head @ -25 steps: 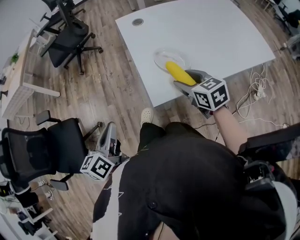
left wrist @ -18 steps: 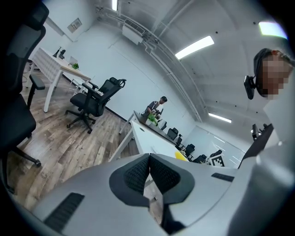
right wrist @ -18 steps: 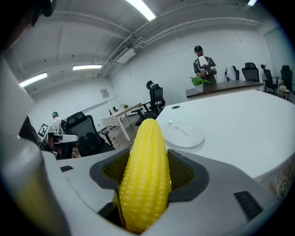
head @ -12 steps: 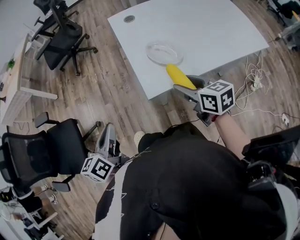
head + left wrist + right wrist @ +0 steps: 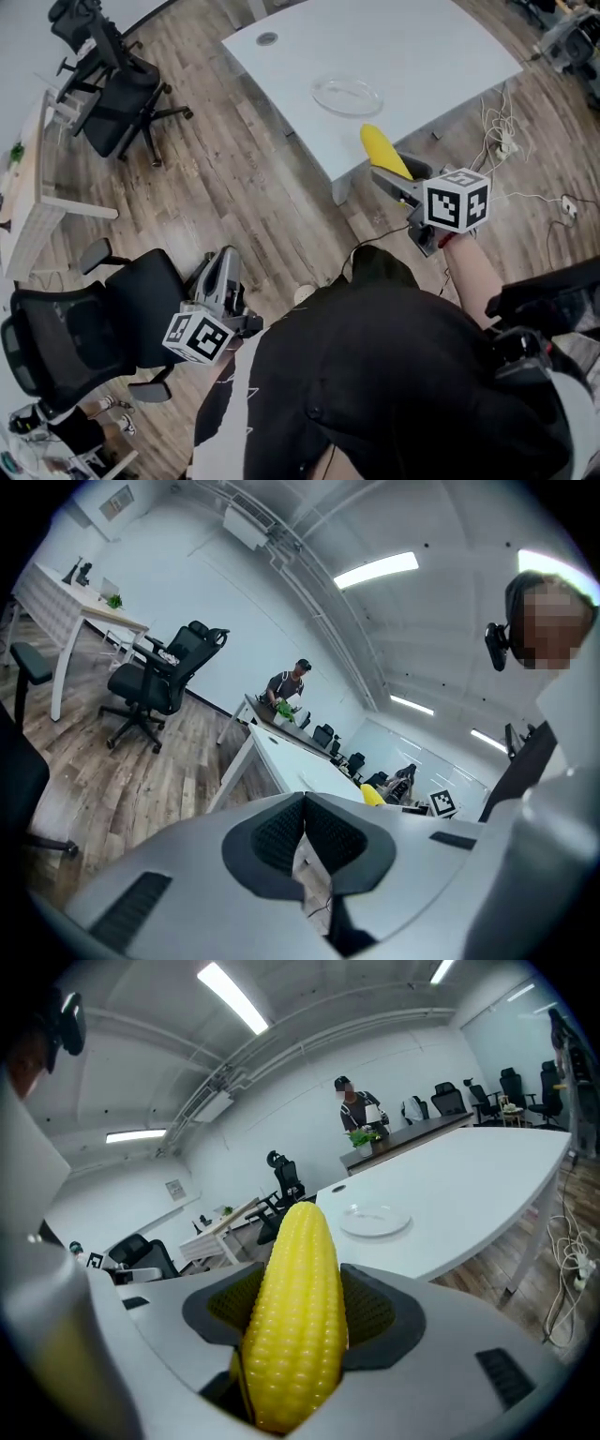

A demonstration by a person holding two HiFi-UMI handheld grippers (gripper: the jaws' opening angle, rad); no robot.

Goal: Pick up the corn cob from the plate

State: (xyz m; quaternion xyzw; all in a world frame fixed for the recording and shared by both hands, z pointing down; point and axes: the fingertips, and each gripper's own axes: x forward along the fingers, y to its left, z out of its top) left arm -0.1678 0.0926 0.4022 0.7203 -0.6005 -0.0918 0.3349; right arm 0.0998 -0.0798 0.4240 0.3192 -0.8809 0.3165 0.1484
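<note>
corn cob [image 5: 382, 148] lifted off plate [image 5: 324, 94], clamped in right tongs [image 5: 395, 170]; left tongs [image 5: 223, 259] closed empty

Left gripper [image 5: 305, 829], jaws together — beyond it a white table [image 5: 295, 761] and a black office chair [image 5: 157, 679] on wood floor [image 5: 112, 761]

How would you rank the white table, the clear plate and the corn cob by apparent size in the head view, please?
1. White table, by far the largest.
2. Clear plate.
3. Corn cob, only slightly smaller-looking; it is nearer the camera and partly hidden in the right hand-held gripper, so unsure.
</note>
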